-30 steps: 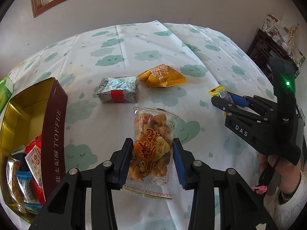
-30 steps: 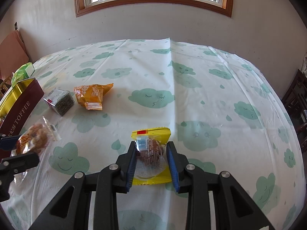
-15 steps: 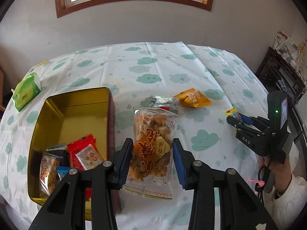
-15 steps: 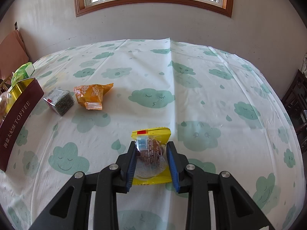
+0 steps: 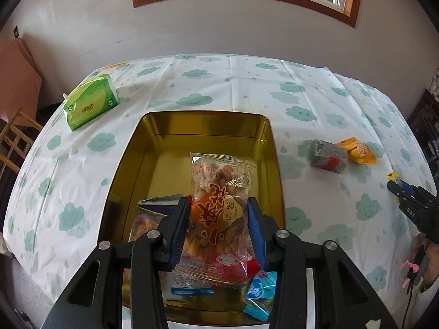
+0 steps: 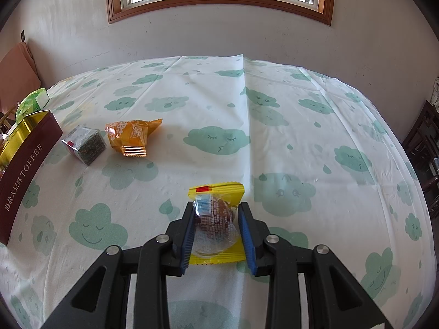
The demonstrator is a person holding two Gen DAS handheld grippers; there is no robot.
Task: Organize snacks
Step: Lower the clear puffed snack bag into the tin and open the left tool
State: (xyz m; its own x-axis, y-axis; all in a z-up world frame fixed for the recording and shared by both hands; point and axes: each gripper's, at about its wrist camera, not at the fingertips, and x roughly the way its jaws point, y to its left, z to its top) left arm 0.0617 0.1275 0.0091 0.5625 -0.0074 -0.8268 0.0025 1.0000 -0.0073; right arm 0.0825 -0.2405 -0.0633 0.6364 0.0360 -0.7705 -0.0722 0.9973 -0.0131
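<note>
Gold tin (image 5: 274, 148): sitting open on the bench (image 5: 82, 192), wrapped snacks lying at its near end.
Left tongs (image 5: 216, 222): clamping a clear fried-snack packet (image 5: 219, 205), hanging over the tin.
Right tongs (image 6: 216, 230): squeezing a yellow cake packet (image 6: 216, 192) lying on the bench.
Orange packet (image 6: 131, 137): lying just beside the grey one (image 6: 85, 144).

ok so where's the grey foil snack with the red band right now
In the right wrist view the grey foil snack lies on the tablecloth at far left, between the toffee tin and the orange packet.
</note>
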